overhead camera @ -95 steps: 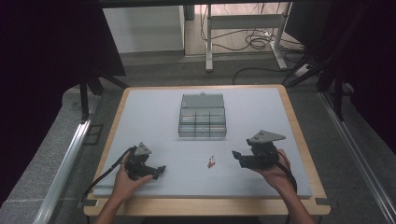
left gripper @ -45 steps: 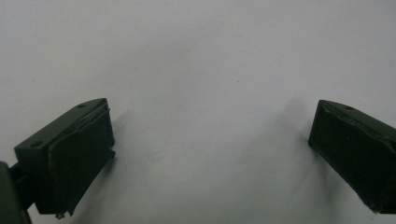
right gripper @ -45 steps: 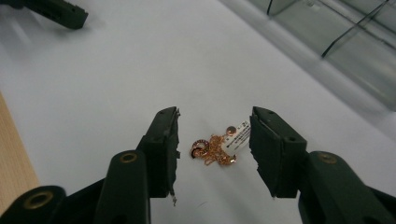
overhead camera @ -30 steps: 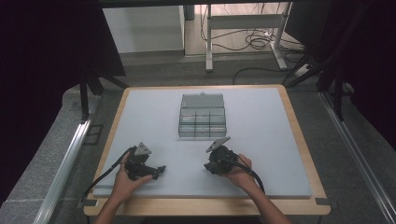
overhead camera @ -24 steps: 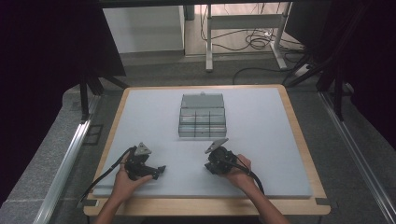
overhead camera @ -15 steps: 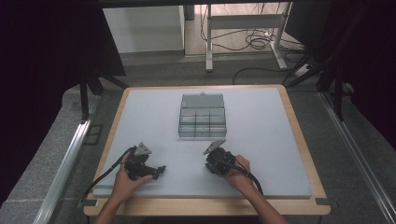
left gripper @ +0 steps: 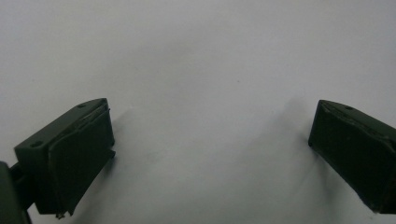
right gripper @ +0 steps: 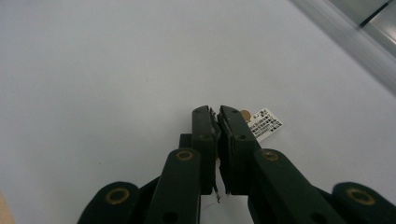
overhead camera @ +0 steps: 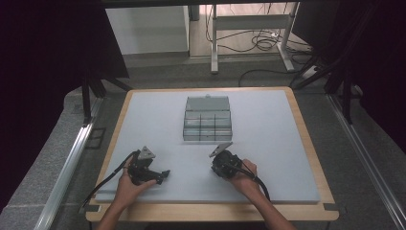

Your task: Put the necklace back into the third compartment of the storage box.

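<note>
A small item with a white printed tag (right gripper: pixel 265 123) and a brownish round bit lies on the pale mat just past my right gripper (right gripper: pixel 217 111). That gripper's jaws are pressed together, and a thin thread hangs between them lower down. In the high view the right gripper (overhead camera: pixel 216 167) rests low on the mat near the front centre, covering the item. My left gripper (overhead camera: pixel 163 176) rests on the mat at the front left; its jaws stand wide apart over bare mat (left gripper: pixel 212 112).
A clear plastic compartment box (overhead camera: pixel 207 118) with its lid raised sits at the middle back of the grey mat (overhead camera: pixel 277 120). A shiny pale edge (right gripper: pixel 345 37) crosses the right gripper view's top right corner. A wooden rim (overhead camera: pixel 306 134) frames the table.
The right gripper has come left from the right side to the small tagged item and shut there. Over the last second it barely shifts. The left gripper has not moved.
</note>
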Motion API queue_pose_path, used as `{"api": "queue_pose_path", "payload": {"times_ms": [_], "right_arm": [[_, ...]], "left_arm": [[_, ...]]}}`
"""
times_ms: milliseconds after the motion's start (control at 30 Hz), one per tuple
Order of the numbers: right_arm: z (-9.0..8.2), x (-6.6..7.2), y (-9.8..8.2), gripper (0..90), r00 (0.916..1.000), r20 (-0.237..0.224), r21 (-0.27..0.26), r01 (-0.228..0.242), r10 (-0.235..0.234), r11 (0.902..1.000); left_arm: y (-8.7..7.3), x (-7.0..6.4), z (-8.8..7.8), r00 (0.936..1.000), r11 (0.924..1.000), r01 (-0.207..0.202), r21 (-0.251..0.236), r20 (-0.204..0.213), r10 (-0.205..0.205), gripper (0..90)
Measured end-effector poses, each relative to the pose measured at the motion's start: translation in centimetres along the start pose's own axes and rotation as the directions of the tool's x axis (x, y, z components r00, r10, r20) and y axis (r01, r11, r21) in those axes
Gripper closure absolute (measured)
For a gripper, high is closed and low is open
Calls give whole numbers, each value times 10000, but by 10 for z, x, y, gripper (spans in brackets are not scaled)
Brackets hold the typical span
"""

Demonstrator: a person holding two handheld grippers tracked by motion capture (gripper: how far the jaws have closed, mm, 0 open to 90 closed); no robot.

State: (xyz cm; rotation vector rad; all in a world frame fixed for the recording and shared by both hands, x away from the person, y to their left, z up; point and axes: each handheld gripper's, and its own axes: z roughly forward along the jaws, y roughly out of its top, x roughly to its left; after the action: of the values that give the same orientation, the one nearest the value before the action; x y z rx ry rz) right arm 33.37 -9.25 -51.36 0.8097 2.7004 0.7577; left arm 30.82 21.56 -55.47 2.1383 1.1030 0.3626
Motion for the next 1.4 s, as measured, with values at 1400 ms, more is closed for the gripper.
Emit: {"api": "queue_pose_path", "payload": {"times_ms": [1400], "right_arm": [[-71, -22, 7, 843, 9936, -174, -2343, -1127, 1117, 9656]], "left_arm": [[0, 0, 0, 10000, 10000, -35, 7, 5, 35, 0]]}}
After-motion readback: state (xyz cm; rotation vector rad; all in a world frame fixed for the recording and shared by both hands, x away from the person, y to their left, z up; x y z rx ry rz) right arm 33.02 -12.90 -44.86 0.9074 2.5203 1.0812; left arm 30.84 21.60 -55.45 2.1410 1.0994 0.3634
